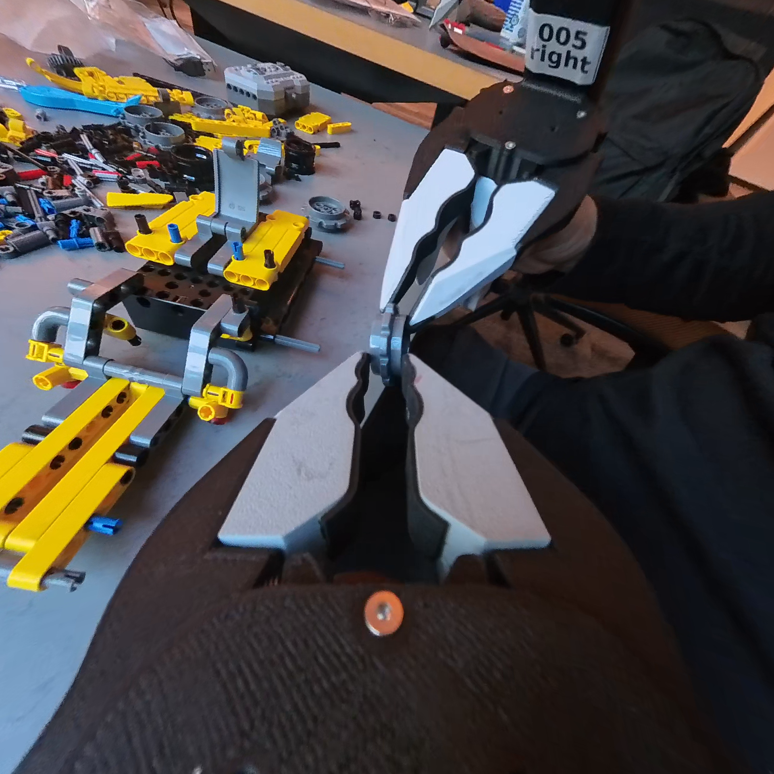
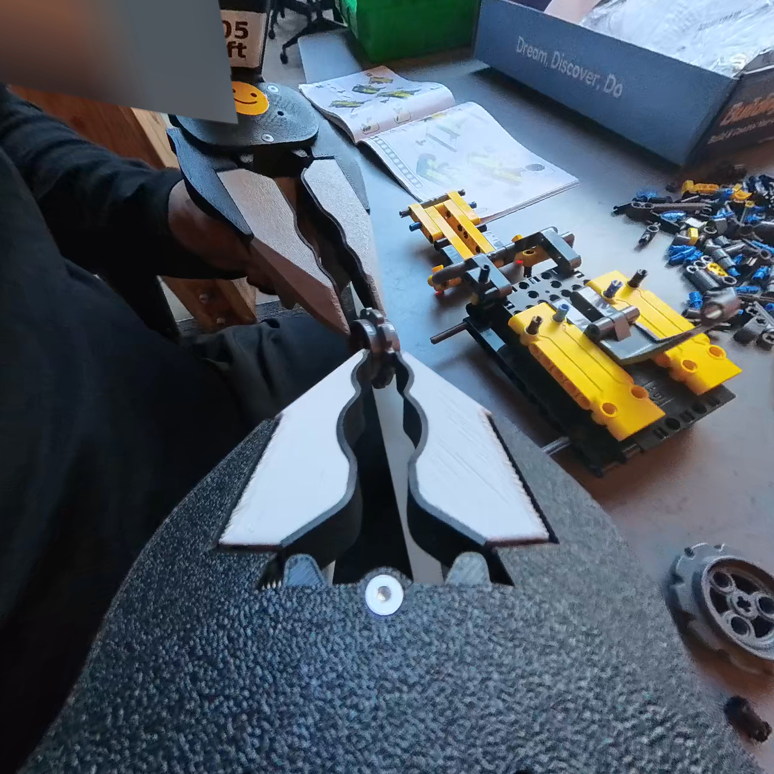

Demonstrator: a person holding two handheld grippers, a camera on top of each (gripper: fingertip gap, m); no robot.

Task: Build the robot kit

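Observation:
A small grey toothed wheel piece, which looks like two discs side by side, is held in the air off the table's near edge. My left gripper is shut on its lower rim. My right gripper comes down from the upper right and is shut on its upper rim. In the right wrist view the wheel piece sits between my right gripper and my left gripper. A part-built yellow, black and grey brick model lies on the grey table to the left.
The model lies beside an open instruction booklet and a blue-grey box. Loose bricks are piled at the far side. Another grey toothed wheel and a black pin lie near the table edge. A person's dark sleeves are close. Both grippers' tips are close together, under 4 cm apart. The black pin lies around 15 cm away from my right fingertips. It is also in sight in the left wrist view.

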